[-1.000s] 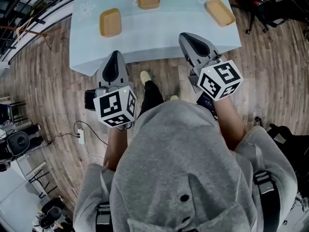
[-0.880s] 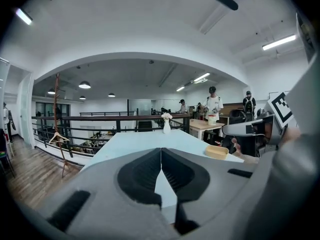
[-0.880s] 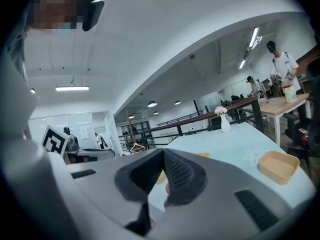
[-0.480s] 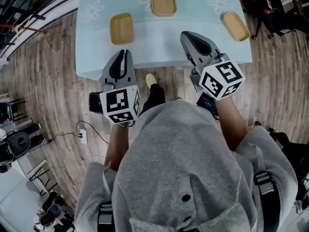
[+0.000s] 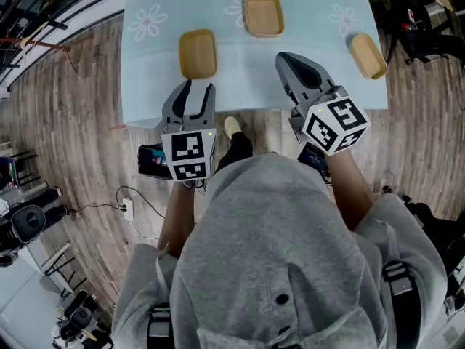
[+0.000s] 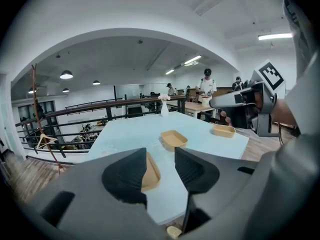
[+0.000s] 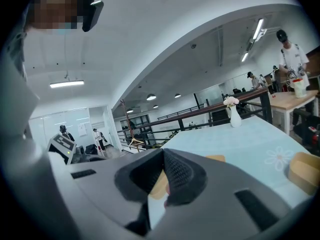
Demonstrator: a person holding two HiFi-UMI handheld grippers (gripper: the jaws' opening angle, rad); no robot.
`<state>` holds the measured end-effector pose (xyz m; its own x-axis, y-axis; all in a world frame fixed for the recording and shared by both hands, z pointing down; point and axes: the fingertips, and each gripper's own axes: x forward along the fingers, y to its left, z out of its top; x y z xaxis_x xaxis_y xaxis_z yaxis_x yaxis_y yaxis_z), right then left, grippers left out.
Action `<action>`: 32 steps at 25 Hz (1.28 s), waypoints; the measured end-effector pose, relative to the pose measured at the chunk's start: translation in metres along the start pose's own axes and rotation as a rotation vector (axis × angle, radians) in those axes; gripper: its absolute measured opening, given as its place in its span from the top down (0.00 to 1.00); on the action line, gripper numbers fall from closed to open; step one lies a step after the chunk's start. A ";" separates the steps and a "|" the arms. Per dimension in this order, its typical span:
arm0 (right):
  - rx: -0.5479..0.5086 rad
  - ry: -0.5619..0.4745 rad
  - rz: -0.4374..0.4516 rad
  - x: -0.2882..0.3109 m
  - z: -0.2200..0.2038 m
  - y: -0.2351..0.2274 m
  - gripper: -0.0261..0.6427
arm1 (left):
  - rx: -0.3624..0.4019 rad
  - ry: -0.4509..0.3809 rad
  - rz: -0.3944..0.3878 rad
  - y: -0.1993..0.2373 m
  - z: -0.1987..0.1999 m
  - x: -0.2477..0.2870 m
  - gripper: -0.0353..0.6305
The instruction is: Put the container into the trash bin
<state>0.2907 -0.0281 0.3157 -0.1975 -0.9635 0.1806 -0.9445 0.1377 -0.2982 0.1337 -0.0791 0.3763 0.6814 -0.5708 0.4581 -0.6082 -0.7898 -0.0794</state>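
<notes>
Left gripper view shows the left tongs opening, empty, with the nearest container just ahead; the right tongs are pressed together, empty. A shallow rim pinch could slip; no bin is visible.

The middle container is a shallow tan tray, rectangular with rounded corners. It sits upright, open side up and empty, on the pale blue tabletop, farthest from the person, with its long axis running 12 to 6 o'clock. The left container, alike and also empty, lies at its 8 o'clock, aligned the same way. The right container lies at its 4 o'clock, skewed about 11 to 5 o'clock, near the tabletop's right edge.
</notes>
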 end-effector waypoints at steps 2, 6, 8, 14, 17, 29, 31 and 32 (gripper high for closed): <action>-0.005 0.004 -0.009 0.008 0.000 0.000 0.92 | 0.000 0.018 -0.015 0.006 -0.006 0.007 0.68; -0.001 0.019 -0.034 0.024 -0.003 0.000 0.92 | 0.010 0.066 -0.059 0.018 -0.020 0.024 0.68; 0.000 0.025 -0.049 0.031 -0.004 -0.001 0.92 | 0.019 0.082 -0.085 0.022 -0.025 0.031 0.68; 0.001 0.035 -0.088 0.051 -0.005 -0.003 0.92 | 0.050 0.123 -0.156 0.029 -0.039 0.050 0.67; 0.000 0.037 -0.110 0.057 -0.007 -0.006 0.92 | 0.082 0.164 -0.203 0.029 -0.058 0.060 0.67; -0.019 0.068 -0.157 0.071 -0.019 -0.005 0.92 | 0.233 0.305 -0.345 0.020 -0.126 0.098 0.67; -0.024 0.074 -0.163 0.069 -0.020 -0.006 0.92 | 0.268 0.330 -0.356 0.016 -0.136 0.103 0.67; -0.026 0.077 -0.166 0.067 -0.021 -0.007 0.92 | 0.279 0.339 -0.360 0.014 -0.140 0.106 0.67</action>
<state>0.2782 -0.0888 0.3495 -0.0573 -0.9533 0.2967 -0.9722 -0.0144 -0.2338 0.1404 -0.1197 0.5476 0.6288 -0.1872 0.7547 -0.2001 -0.9769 -0.0755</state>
